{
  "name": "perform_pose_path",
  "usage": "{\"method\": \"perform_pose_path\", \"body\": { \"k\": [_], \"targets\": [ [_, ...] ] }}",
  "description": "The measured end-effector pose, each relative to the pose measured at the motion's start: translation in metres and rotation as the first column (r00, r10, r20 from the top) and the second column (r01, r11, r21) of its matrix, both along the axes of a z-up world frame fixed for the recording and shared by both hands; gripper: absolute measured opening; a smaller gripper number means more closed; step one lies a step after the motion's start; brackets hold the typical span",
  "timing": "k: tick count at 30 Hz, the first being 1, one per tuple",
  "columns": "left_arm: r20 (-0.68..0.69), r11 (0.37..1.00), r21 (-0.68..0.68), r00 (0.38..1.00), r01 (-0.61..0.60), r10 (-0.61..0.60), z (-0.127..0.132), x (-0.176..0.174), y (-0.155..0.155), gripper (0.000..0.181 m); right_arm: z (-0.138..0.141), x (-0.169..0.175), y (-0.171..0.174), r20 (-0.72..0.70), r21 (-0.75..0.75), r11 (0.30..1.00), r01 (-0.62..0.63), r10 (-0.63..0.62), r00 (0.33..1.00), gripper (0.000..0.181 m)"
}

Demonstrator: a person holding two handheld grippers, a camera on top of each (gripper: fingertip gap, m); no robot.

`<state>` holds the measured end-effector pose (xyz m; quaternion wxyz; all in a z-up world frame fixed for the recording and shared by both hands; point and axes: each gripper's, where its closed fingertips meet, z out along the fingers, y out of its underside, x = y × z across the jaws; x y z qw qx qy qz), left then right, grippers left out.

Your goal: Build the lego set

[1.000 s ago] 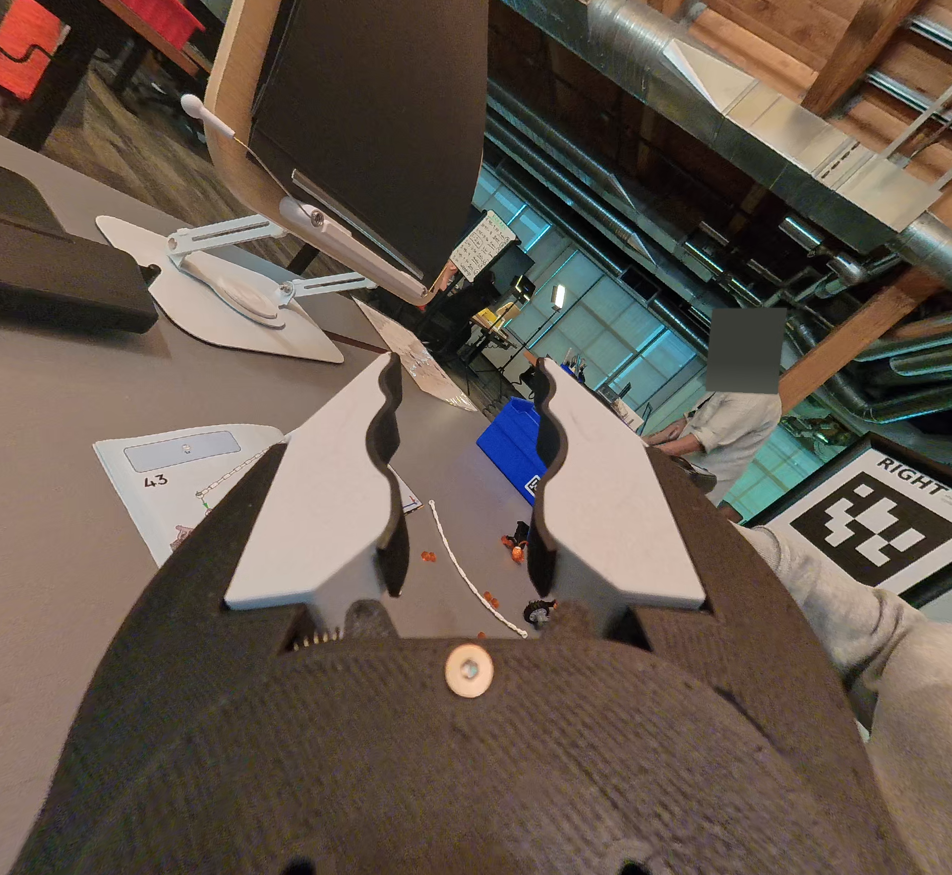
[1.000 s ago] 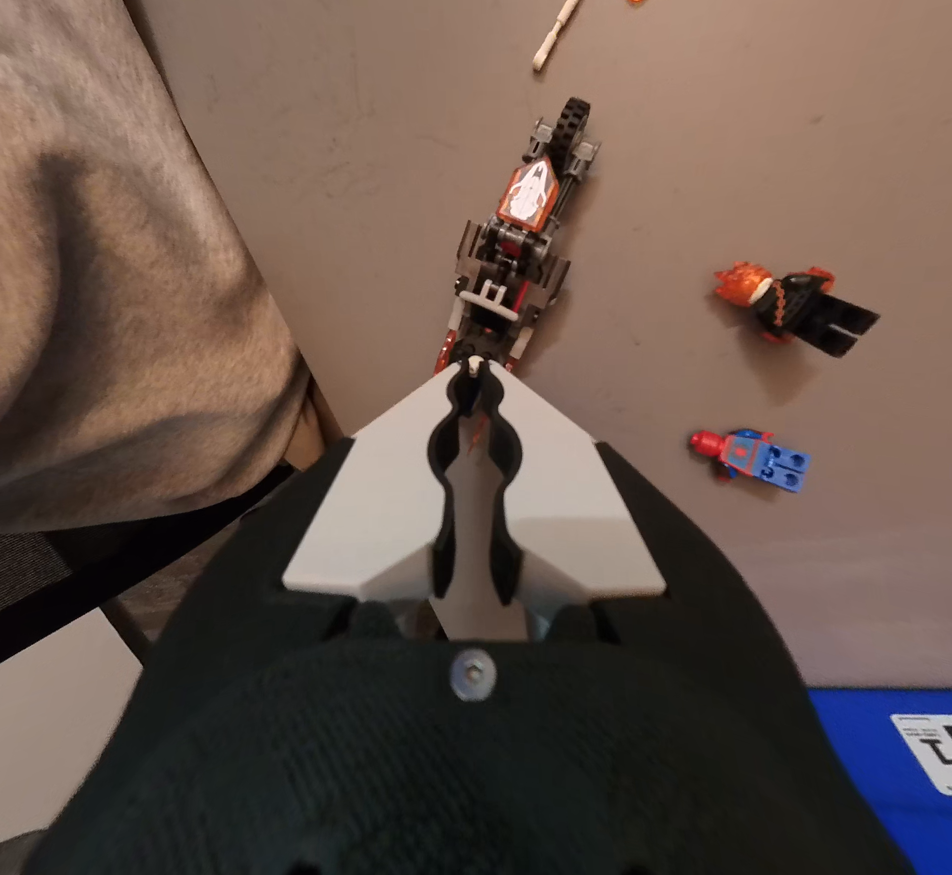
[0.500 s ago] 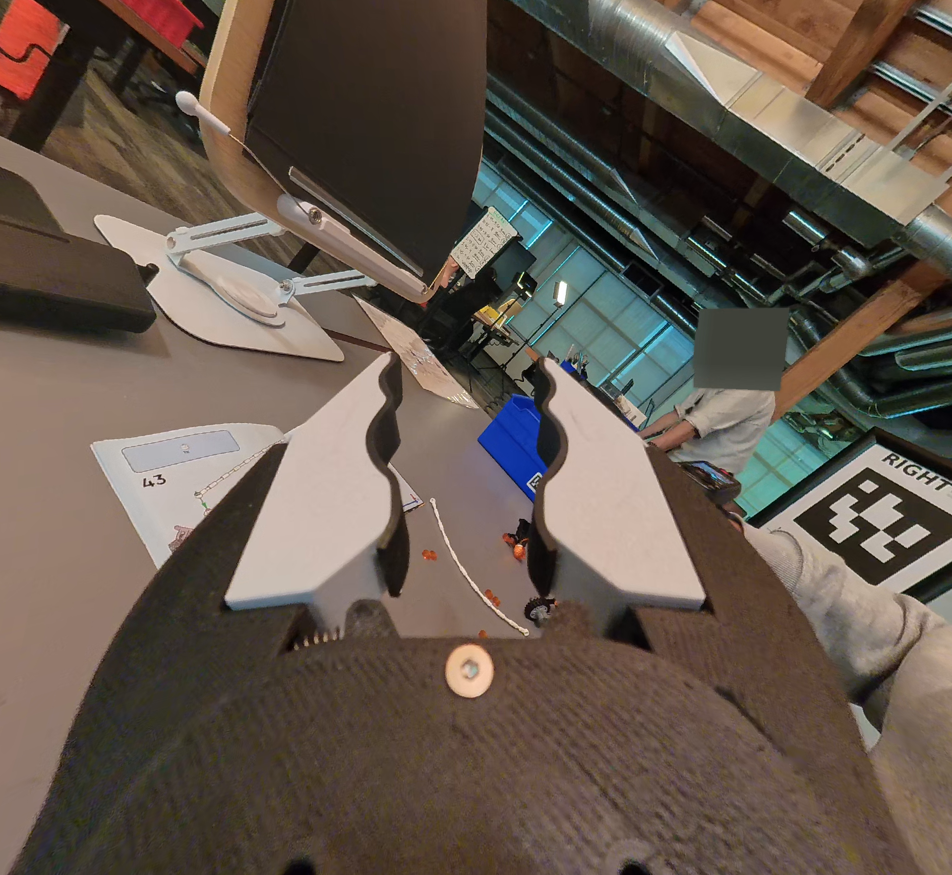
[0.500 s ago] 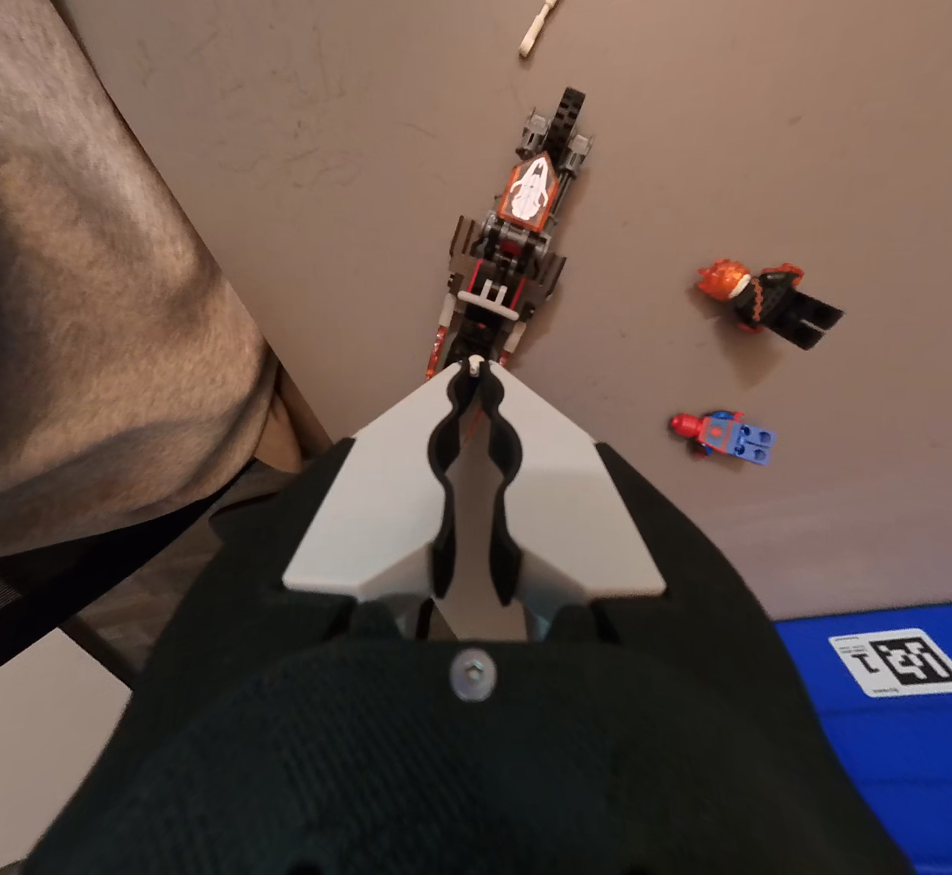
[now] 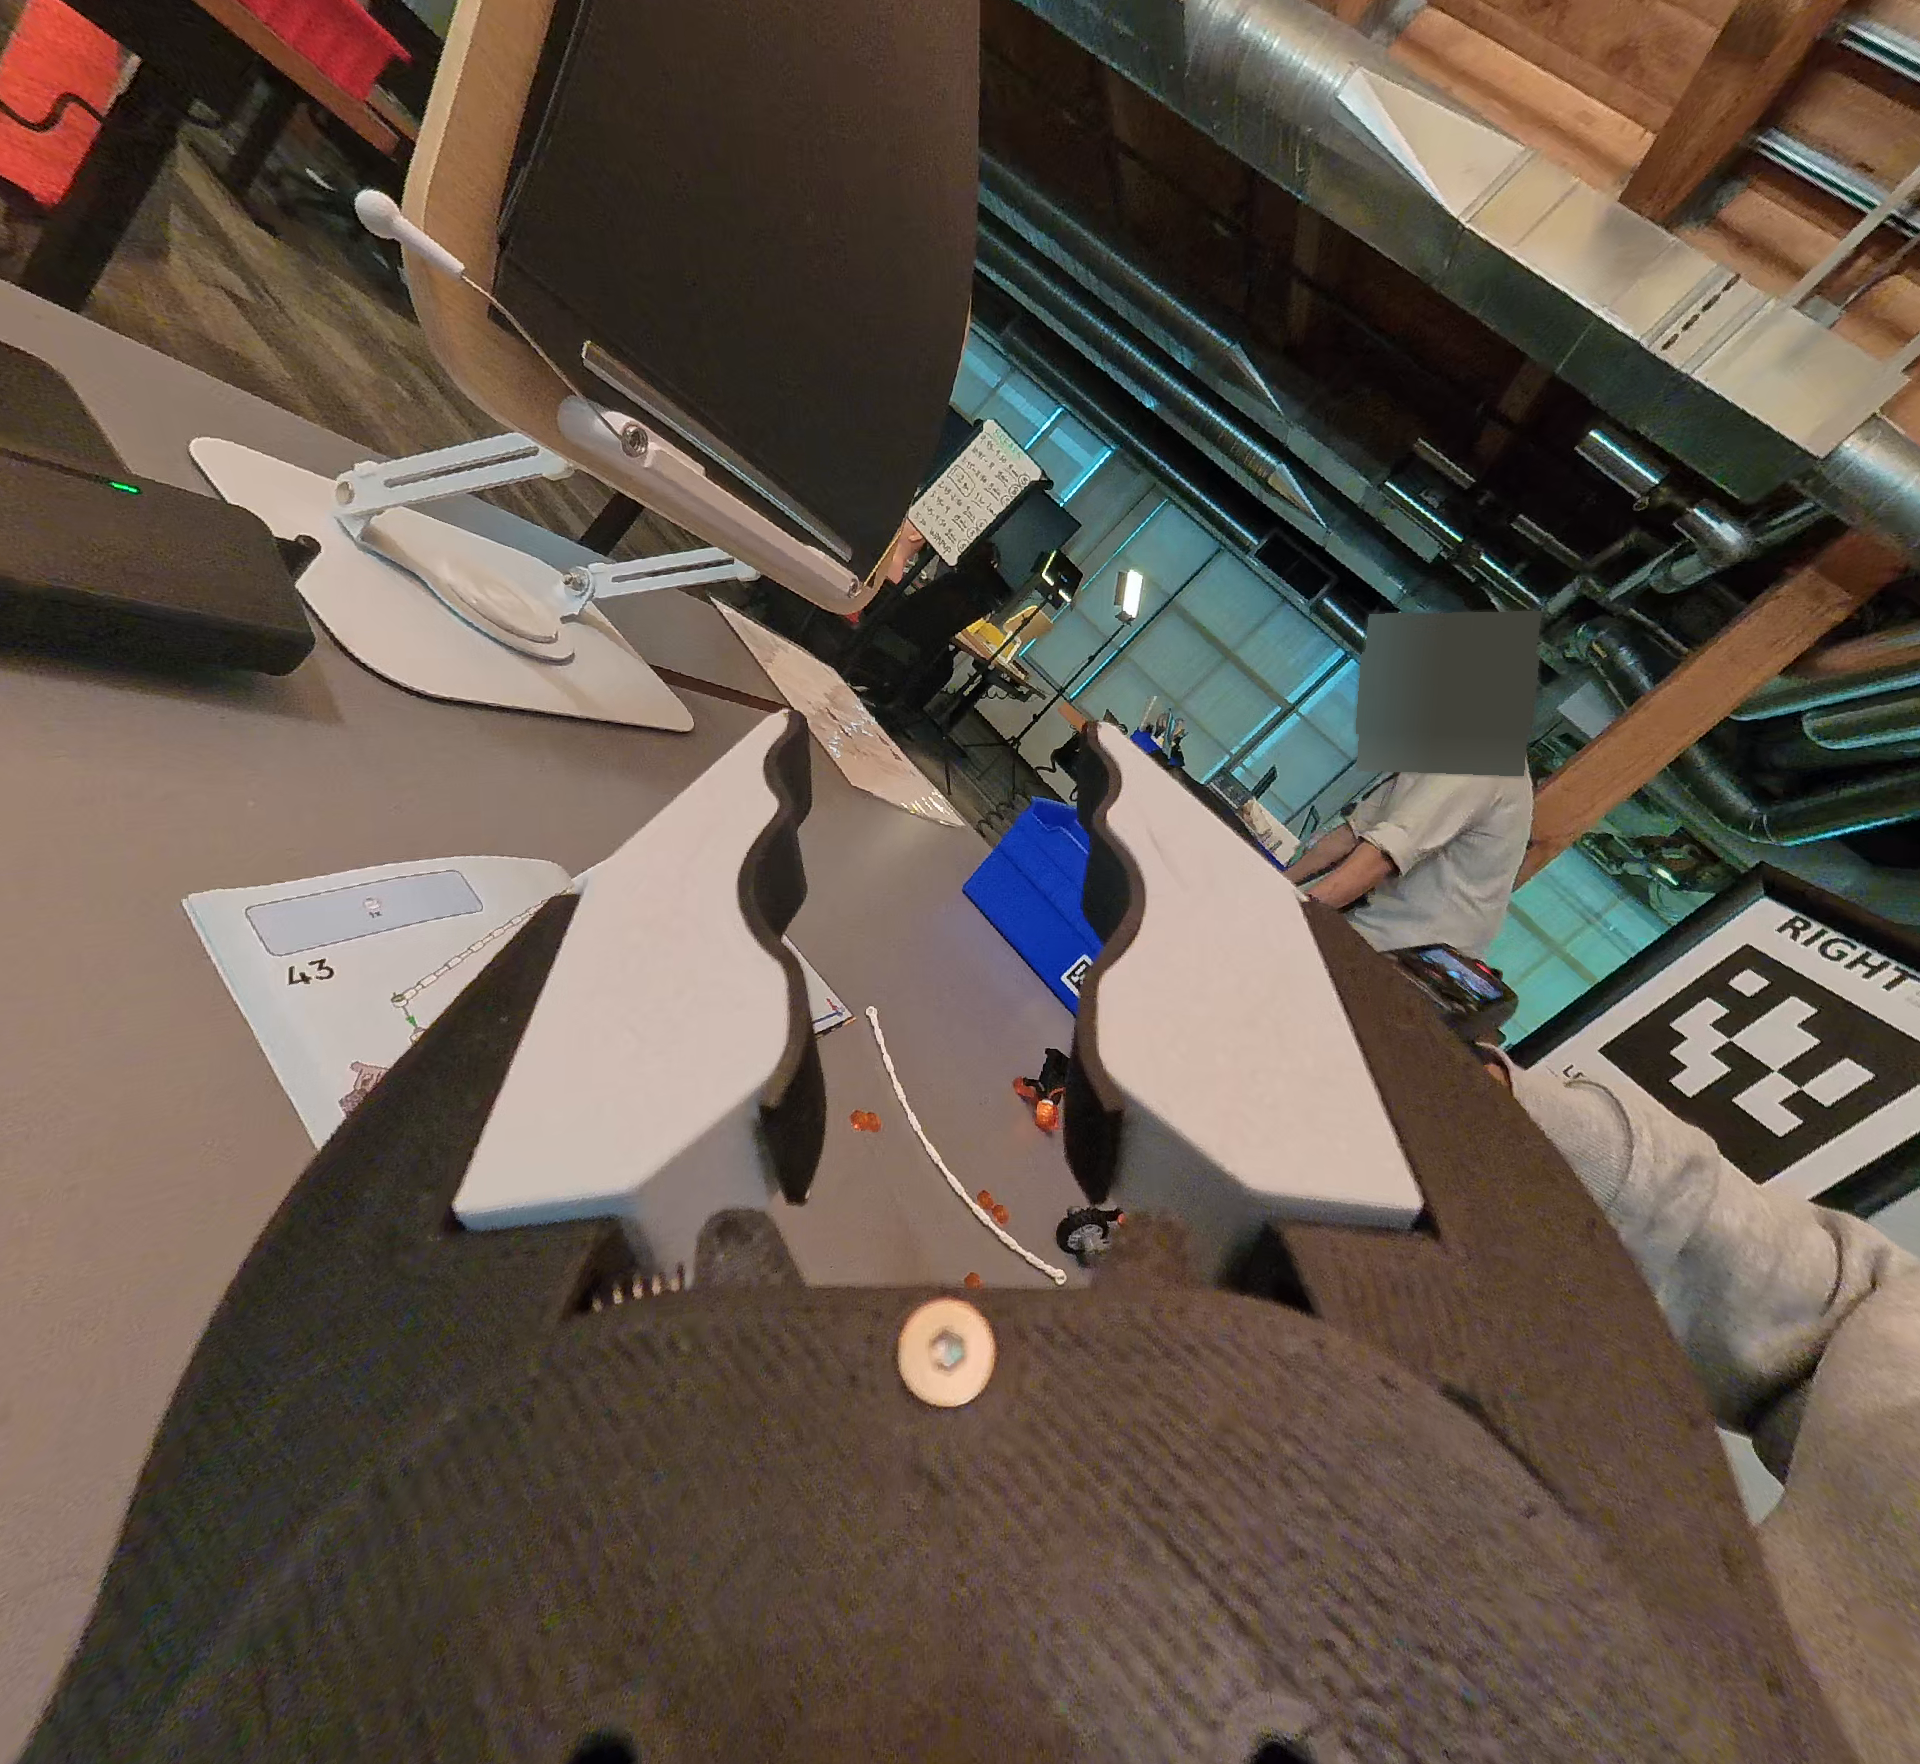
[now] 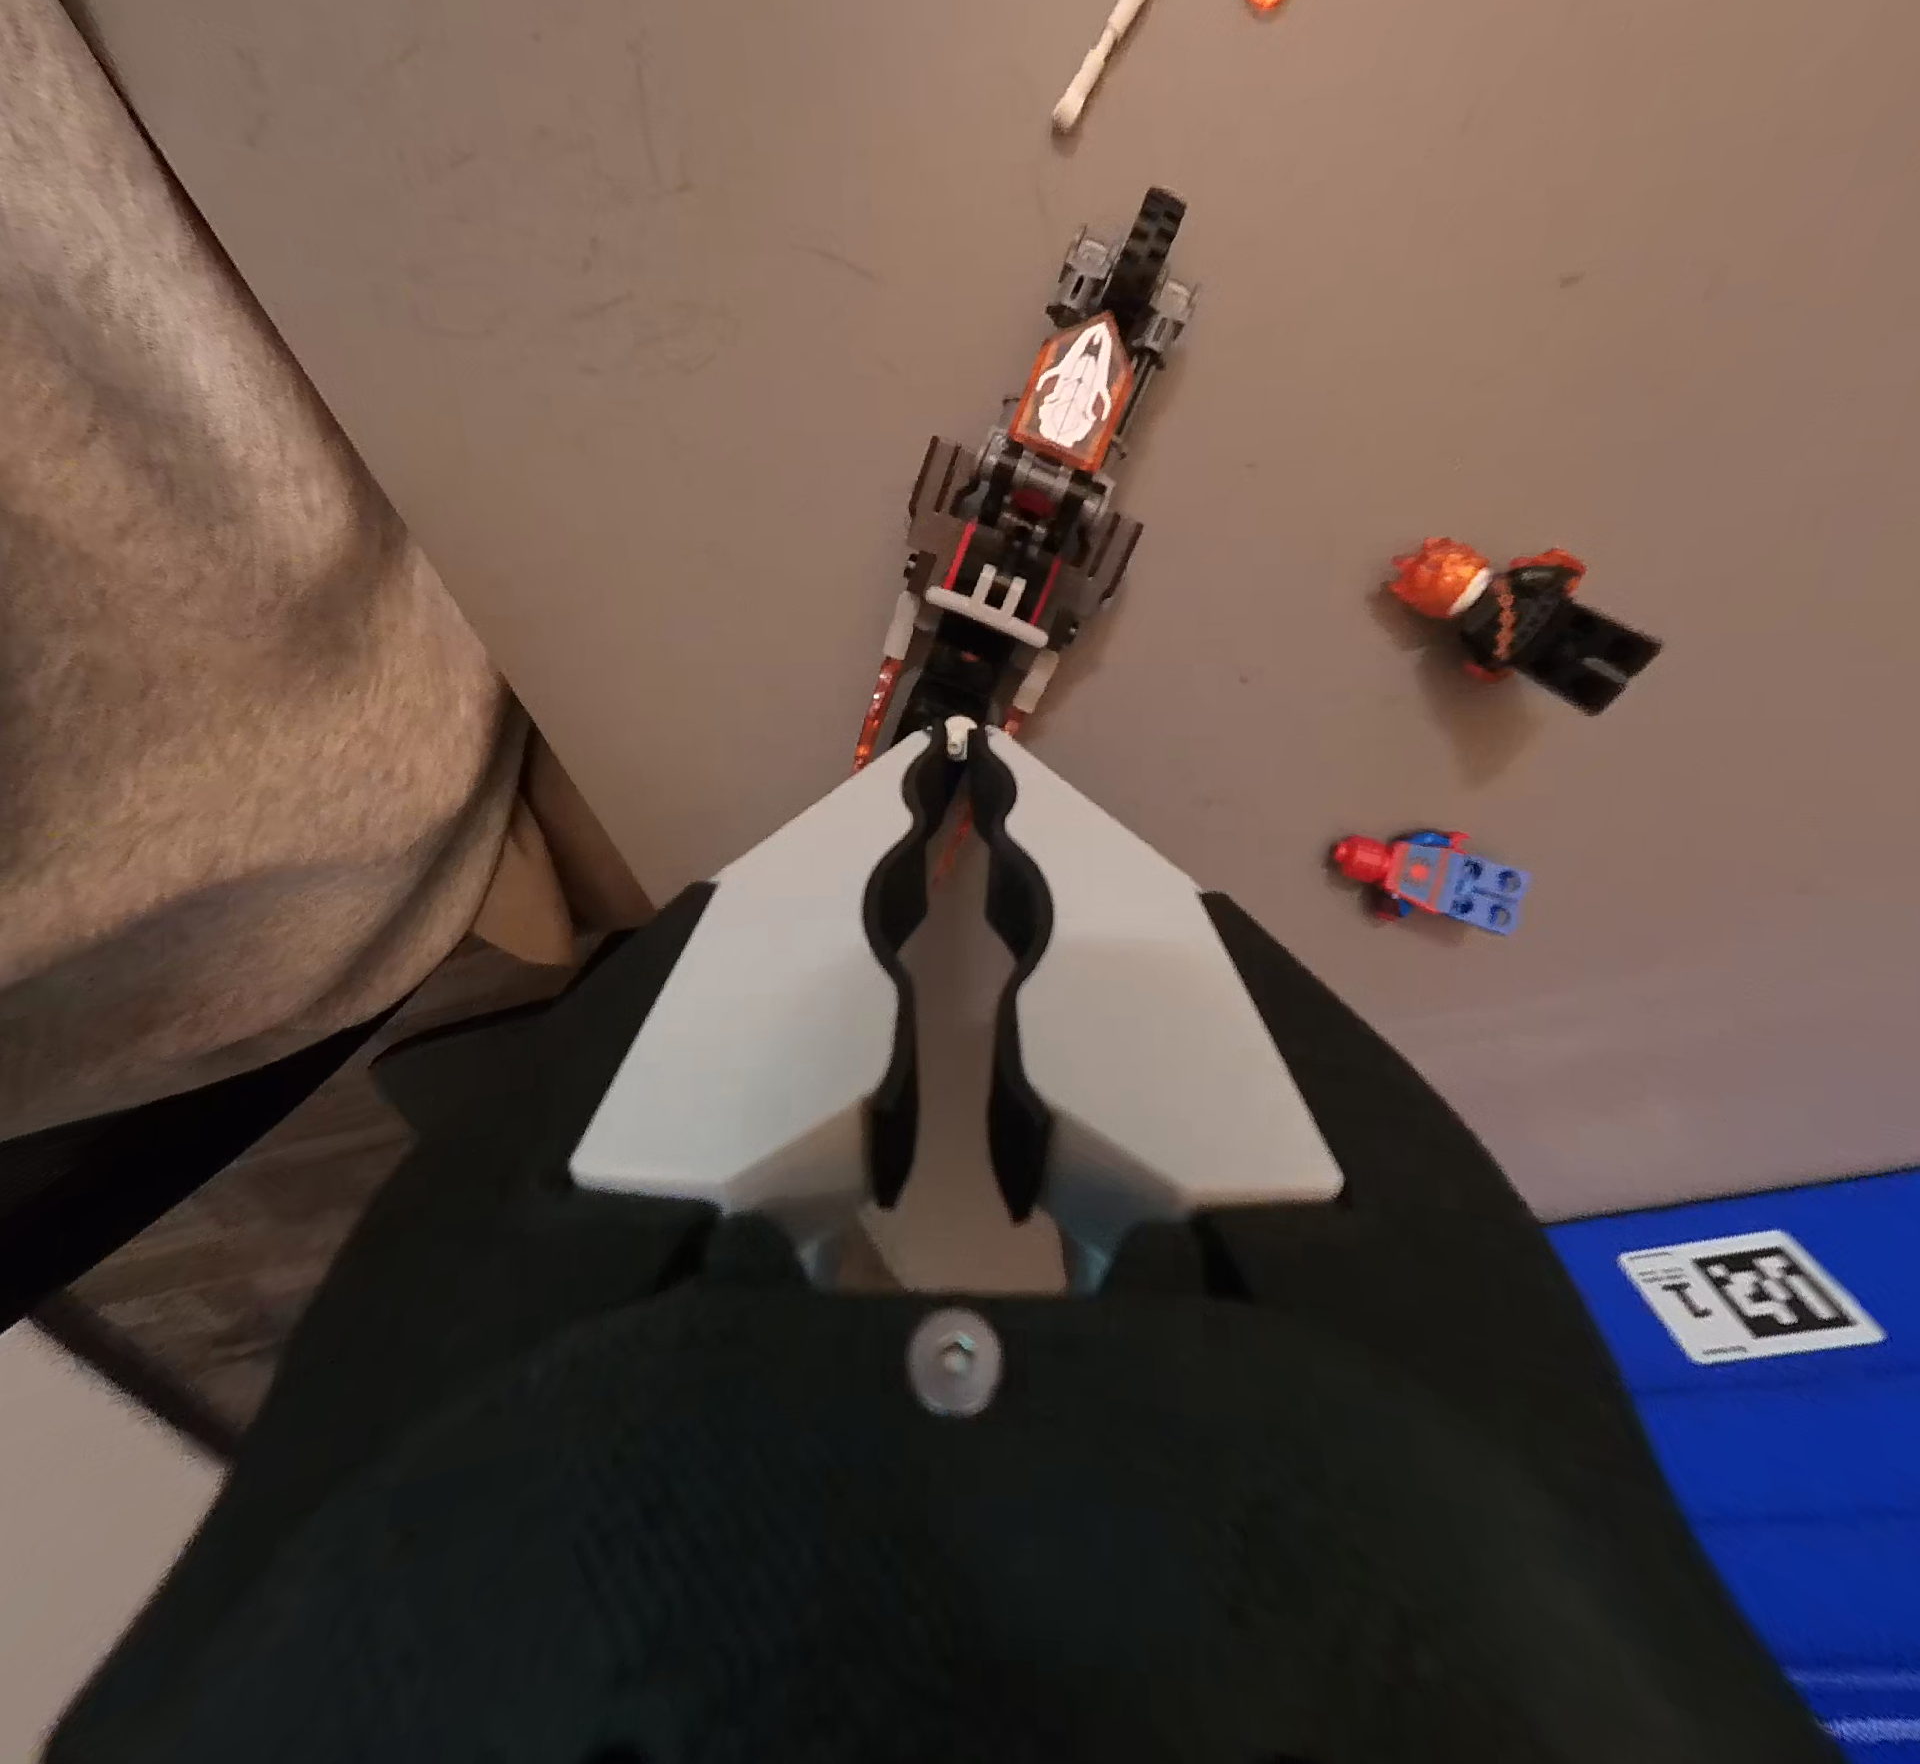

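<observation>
Right gripper (image 6: 961, 750) closed on small white lego piece (image 6: 957, 740), above rear of black-and-orange lego motorcycle (image 6: 1039, 488) near grey table (image 6: 623, 156) edge. Left gripper (image 5: 940, 758) open, empty, raised over table.

A dark tablet (image 5: 748, 187) tilts on a white stand (image 5: 468, 602) on the grey bench (image 5: 125, 883), near a black case (image 5: 114, 561). A blue bin (image 5: 1029, 893) sits farther along. Behind, a person in a light shirt (image 5: 1444, 852) stands beneath silver ductwork (image 5: 1455, 187).
</observation>
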<state>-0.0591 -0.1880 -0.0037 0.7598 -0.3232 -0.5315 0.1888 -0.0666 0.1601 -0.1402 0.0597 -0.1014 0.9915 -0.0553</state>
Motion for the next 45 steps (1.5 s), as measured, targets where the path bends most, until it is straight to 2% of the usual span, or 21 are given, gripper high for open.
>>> {"method": "perform_pose_path", "body": {
  "k": [3, 4, 6, 15, 23, 26, 31, 33, 35, 36, 38, 40, 43, 45],
  "targets": [
    [0.002, 1.000, -0.003, 1.000, -0.003, 0.003, 0.000, 0.000, 0.000, 0.050, 0.002, 0.003, -0.006, -0.025, -0.063, 0.998, -0.028, 0.026, 0.999, 0.005],
    [0.003, 1.000, -0.004, 1.000, -0.004, 0.004, -0.001, 0.000, -0.001, 0.050, 0.003, 0.004, -0.007, -0.028, -0.069, 0.997, -0.031, 0.029, 0.999, 0.015],
    [0.002, 1.000, -0.001, 1.000, -0.004, 0.004, -0.001, 0.000, -0.001, 0.050, 0.009, 0.005, -0.008, -0.018, -0.090, 0.996, -0.018, 0.017, 1.000, 0.020],
    [0.004, 1.000, -0.003, 1.000, 0.000, 0.000, -0.001, -0.001, 0.001, 0.050, 0.026, 0.002, -0.019, -0.018, -0.247, 0.965, 0.082, -0.089, 0.996, 0.020],
    [0.008, 1.000, -0.008, 1.000, 0.004, -0.004, -0.002, -0.002, 0.003, 0.050, 0.037, -0.005, -0.024, -0.022, -0.405, 0.888, 0.217, -0.247, 0.969, 0.019],
    [0.009, 1.000, -0.013, 1.000, 0.007, -0.007, -0.002, -0.003, 0.005, 0.050, 0.046, -0.009, -0.029, -0.014, -0.513, 0.817, 0.262, -0.314, 0.949, 0.020],
    [0.023, 0.999, -0.033, 1.000, 0.010, -0.010, -0.005, -0.006, 0.011, 0.050, 0.064, 0.006, -0.066, 0.084, -0.745, 0.590, 0.311, -0.380, 0.921, 0.023],
    [0.034, 0.999, -0.049, 0.999, 0.012, -0.010, -0.007, -0.009, 0.015, 0.050, 0.058, 0.011, -0.084, 0.053, -0.782, 0.548, 0.298, -0.418, 0.907, 0.023],
    [0.044, 0.998, -0.067, 0.999, 0.021, -0.018, -0.009, -0.011, 0.021, 0.050, 0.043, 0.013, -0.101, -0.034, -0.780, 0.570, 0.257, -0.449, 0.893, 0.017],
    [0.048, 0.997, -0.076, 0.999, 0.026, -0.022, -0.010, -0.013, 0.024, 0.050, 0.032, 0.018, -0.109, -0.076, -0.755, 0.614, 0.230, -0.431, 0.899, 0.010],
    [0.055, 0.994, -0.099, 0.998, 0.038, -0.032, -0.010, -0.015, 0.031, 0.050, 0.012, 0.021, -0.114, -0.184, -0.677, 0.714, 0.179, -0.399, 0.898, 0.011],
    [0.071, 0.990, -0.133, 0.997, 0.039, -0.029, -0.013, -0.017, 0.035, 0.050, 0.004, 0.015, -0.117, -0.280, -0.636, 0.758, 0.145, -0.401, 0.872, 0.011],
    [0.102, 0.985, -0.165, 0.994, 0.046, -0.029, -0.019, -0.019, 0.039, 0.049, -0.009, 0.008, -0.123, -0.331, -0.602, 0.780, 0.172, -0.440, 0.835, 0.014],
    [0.115, 0.984, -0.169, 0.993, 0.056, -0.037, -0.021, -0.020, 0.041, 0.049, -0.025, -0.002, -0.115, -0.367, -0.533, 0.811, 0.242, -0.479, 0.797, 0.020]
  ]
}}
